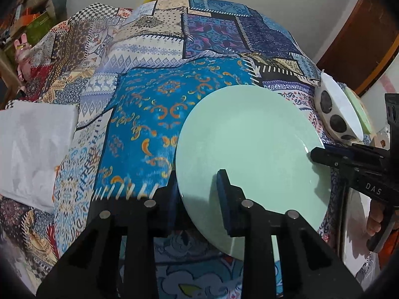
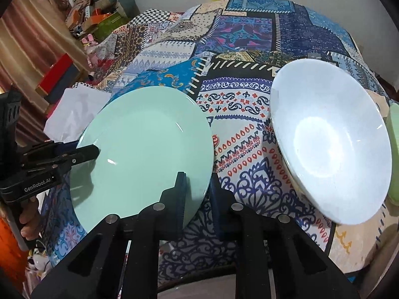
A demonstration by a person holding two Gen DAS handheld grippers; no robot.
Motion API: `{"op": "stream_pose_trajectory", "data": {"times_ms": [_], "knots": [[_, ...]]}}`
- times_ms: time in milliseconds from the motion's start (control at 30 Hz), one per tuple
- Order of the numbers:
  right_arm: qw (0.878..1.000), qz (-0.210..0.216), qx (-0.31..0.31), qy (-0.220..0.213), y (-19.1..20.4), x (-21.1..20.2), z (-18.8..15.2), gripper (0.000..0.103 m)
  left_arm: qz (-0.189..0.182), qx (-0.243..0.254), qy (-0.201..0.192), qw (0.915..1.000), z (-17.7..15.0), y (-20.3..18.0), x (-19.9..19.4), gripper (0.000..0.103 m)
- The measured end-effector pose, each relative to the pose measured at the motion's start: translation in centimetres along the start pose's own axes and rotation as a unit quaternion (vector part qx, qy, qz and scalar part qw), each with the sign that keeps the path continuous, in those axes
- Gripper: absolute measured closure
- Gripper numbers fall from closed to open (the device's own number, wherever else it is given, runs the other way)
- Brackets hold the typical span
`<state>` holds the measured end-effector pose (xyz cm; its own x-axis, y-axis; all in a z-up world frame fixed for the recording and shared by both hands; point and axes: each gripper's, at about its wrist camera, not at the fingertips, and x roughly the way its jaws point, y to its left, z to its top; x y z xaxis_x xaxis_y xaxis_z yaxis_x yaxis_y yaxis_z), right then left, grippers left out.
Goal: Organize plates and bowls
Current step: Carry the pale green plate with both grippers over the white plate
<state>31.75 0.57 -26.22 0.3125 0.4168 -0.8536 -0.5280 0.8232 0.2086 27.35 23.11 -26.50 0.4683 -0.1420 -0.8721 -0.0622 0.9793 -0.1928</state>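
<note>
A mint green plate point(image 1: 247, 144) is held between both grippers above the patchwork cloth; it also shows in the right wrist view point(image 2: 147, 147). My left gripper point(image 1: 199, 196) is shut on its near rim, one finger on top, one under. My right gripper point(image 2: 199, 194) is shut on the opposite rim; it shows in the left wrist view point(image 1: 321, 153) at the plate's right edge. The left gripper shows in the right wrist view point(image 2: 92, 152) at the plate's left edge. A white bowl point(image 2: 329, 139) with dark spots outside sits to the right, also in the left wrist view point(image 1: 336, 109).
A patchwork tablecloth point(image 1: 154, 94) covers the table. A white folded cloth point(image 1: 32, 149) lies at the left. A pale green dish point(image 2: 394, 154) sits behind the white bowl at the far right. Boxes and clutter point(image 2: 94, 20) stand beyond the table's far left.
</note>
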Motion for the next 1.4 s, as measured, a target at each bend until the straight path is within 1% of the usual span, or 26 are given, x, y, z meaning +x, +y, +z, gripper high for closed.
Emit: {"op": "stream_pose_trajectory", "data": {"times_ms": [200,600,800,1100,1400], "knots": [[1.0,-0.005,-0.014,-0.015,0.6,-0.7,-0.1,0.086,-0.006,-0.014,0.001,0.9999,-0.9,0.1,-1.0,0.074],[0.999,-0.007,-0.021,-0.045,1.2,-3.5,-0.8,0.086,-0.007,-0.01,-0.015,0.9998,-2.1,-1.3,-4.4,0.076],[0.998,-0.007,-0.021,-0.06,1.3,-5.2,-1.5,0.086,-0.002,-0.002,-0.03,0.9995,-2.6,-2.5,-6.7,0.076],[0.997,-0.005,-0.014,-0.074,0.8,-7.9,-2.9,0.086,-0.008,0.009,-0.043,0.999,-3.6,-4.8,-9.7,0.077],[0.996,-0.008,-0.002,-0.09,-0.1,-10.8,-5.0,0.086,-0.011,0.027,-0.05,0.9983,-4.8,-7.9,-11.7,0.077]]}}
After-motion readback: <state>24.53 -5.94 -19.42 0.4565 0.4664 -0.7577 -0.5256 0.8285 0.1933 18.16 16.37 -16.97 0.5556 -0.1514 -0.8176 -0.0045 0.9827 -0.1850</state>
